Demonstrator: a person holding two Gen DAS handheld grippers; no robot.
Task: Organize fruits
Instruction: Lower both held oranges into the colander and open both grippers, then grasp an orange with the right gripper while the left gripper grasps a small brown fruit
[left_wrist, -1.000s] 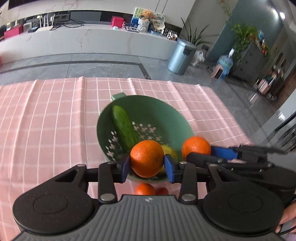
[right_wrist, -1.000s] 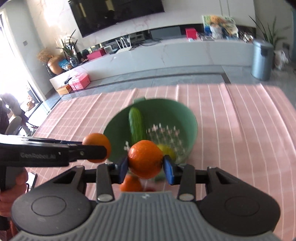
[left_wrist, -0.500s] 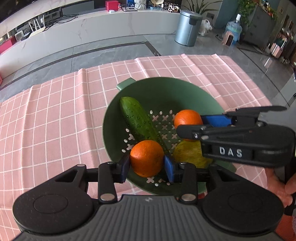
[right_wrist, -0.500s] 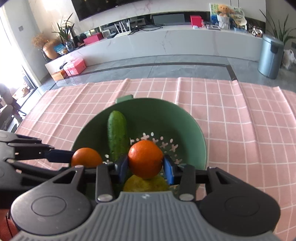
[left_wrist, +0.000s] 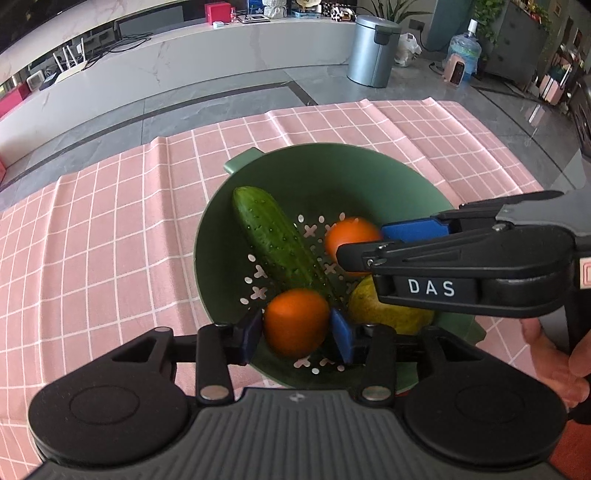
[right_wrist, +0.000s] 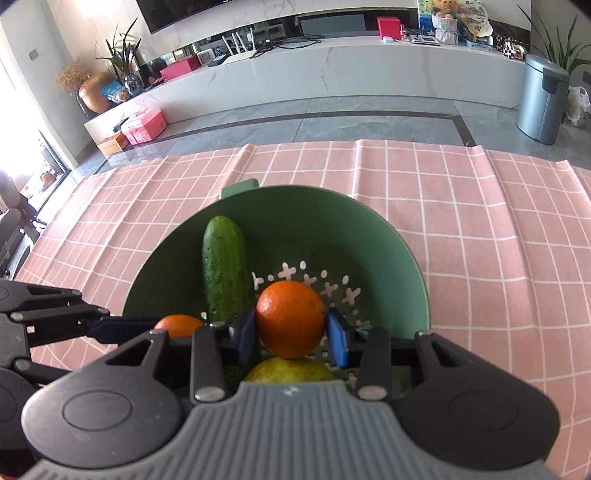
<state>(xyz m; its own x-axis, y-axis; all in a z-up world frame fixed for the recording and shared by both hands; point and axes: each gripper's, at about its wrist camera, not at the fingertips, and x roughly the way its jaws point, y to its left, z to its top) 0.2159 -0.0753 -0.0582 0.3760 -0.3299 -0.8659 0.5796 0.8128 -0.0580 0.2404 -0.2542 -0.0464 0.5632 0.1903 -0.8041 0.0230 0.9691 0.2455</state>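
Between the left gripper's (left_wrist: 297, 325) blue pads sits an orange (left_wrist: 296, 322), pinched low inside the green colander (left_wrist: 332, 173). Just to its right, the right gripper (right_wrist: 290, 325) pinches a second orange (right_wrist: 290, 317) above a yellowish fruit (right_wrist: 290, 369). Ahead lies a cucumber (left_wrist: 277, 243) on the perforated floor. Placing seems the step in hand; next, each gripper likely spreads its pads and lifts clear.

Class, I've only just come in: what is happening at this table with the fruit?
A person holds a gripper in each hand. The left gripper clamps one round orange and the right gripper clamps another orange, both inside the green perforated colander bowl on the pink checked tablecloth. A dark green cucumber and a yellow-green pear-like fruit lie in the bowl.
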